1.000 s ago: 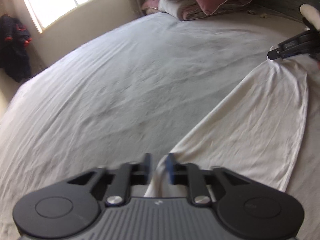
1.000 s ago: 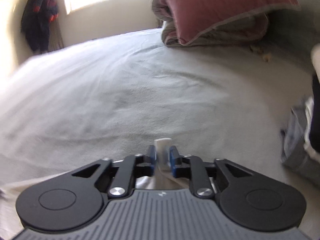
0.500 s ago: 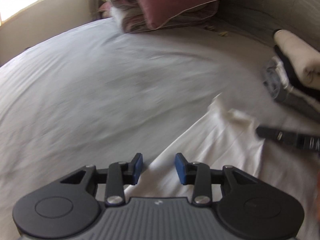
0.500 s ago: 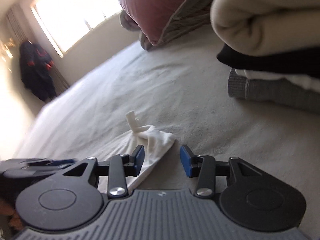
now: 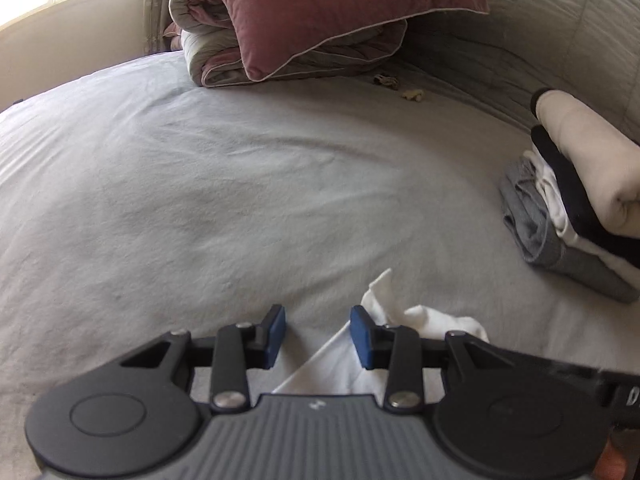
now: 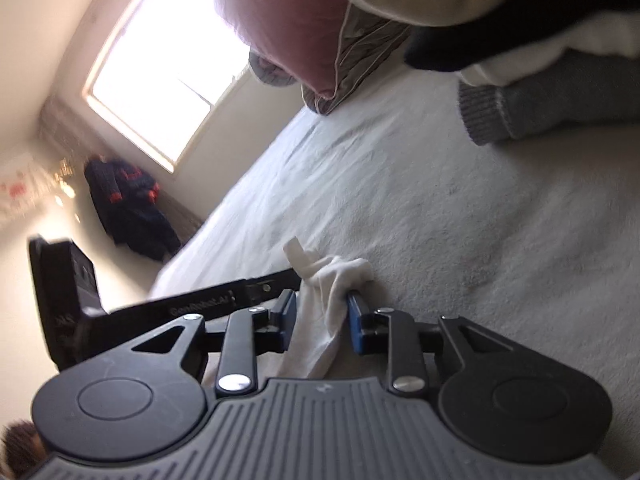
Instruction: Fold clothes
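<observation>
A white garment (image 5: 404, 322) lies on the grey bedsheet, its bunched end just past my fingertips. My left gripper (image 5: 318, 334) is open, jaws apart over the garment's edge, holding nothing. In the right wrist view the same white garment (image 6: 332, 300) lies between the jaws of my right gripper (image 6: 322, 320), which is open and tilted hard to one side. The left gripper's finger (image 6: 224, 300) shows there, close beside the cloth.
A stack of folded clothes (image 5: 576, 208), cream, black, white and grey, sits at the right; it also shows in the right wrist view (image 6: 540, 60). A maroon pillow on a folded quilt (image 5: 320, 20) lies at the bed's far end. A dark jacket (image 6: 128, 204) hangs by the window.
Both grippers let go of the white garment and opened. They have drawn together near its bunched end, closer to the folded stack. The right gripper has rolled sideways.
</observation>
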The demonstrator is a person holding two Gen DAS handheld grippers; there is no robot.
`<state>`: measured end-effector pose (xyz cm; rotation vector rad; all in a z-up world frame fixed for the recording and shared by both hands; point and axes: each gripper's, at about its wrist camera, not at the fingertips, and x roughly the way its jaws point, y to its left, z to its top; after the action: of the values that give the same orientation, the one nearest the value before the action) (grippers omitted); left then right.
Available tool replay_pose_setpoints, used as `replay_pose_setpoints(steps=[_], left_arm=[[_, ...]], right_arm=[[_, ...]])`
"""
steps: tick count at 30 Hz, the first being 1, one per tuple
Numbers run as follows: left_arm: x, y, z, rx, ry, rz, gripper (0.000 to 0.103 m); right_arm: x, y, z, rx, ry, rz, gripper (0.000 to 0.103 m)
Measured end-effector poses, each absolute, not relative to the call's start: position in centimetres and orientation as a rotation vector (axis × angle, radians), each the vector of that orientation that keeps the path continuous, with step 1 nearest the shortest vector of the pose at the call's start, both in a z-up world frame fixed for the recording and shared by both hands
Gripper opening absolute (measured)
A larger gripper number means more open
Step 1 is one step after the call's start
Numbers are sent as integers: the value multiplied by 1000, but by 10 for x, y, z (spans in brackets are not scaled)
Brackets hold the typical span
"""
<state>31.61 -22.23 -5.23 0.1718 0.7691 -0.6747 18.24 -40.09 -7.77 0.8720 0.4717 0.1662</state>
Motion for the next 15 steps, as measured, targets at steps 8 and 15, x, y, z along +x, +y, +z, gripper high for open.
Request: replay_pose_setpoints(steps=[8,15], left_arm=[[319,-226,-52,170,771,-667,37],[322,-229,-48,183,791,-672,37]], right_arm=[[167,-410,-71,934,354,152,8],[154,-398,-43,780,388,-55,10]])
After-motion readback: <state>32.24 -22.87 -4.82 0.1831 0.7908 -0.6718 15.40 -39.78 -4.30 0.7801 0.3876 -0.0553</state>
